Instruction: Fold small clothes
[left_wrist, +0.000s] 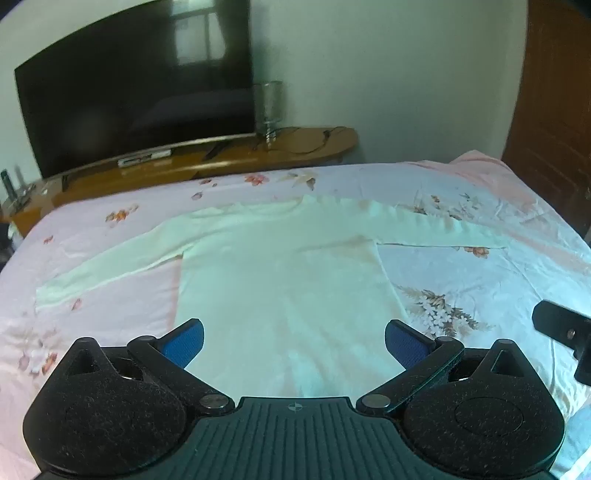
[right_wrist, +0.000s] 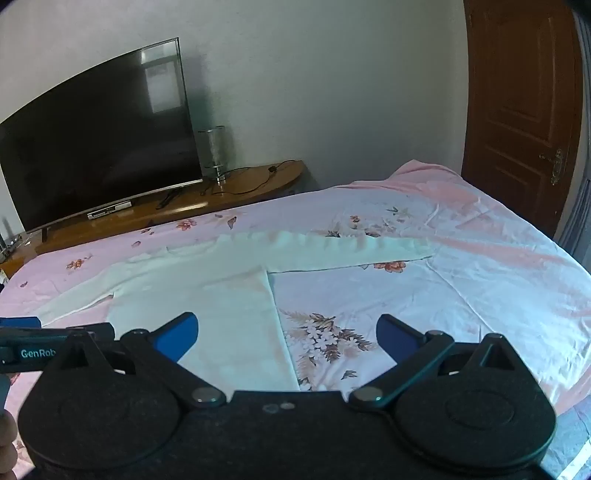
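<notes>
A white long-sleeved top (left_wrist: 280, 280) lay flat on the floral bedsheet (left_wrist: 480, 280), sleeves spread toward 9 and 3 o'clock. The left tongs (left_wrist: 294, 341) hung spread apart above its hem, gripping nothing. The right tongs (right_wrist: 287, 338) gaped likewise over its 3 o'clock side edge, bare sheet beyond.

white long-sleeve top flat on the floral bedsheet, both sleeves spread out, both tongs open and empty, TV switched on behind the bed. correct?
One error: the TV is off, its screen dark with only reflections, clearest in the right wrist view. The rest stands: the white top lies flat on the floral bedsheet, sleeves spread, left tongs and right tongs open and empty.
</notes>
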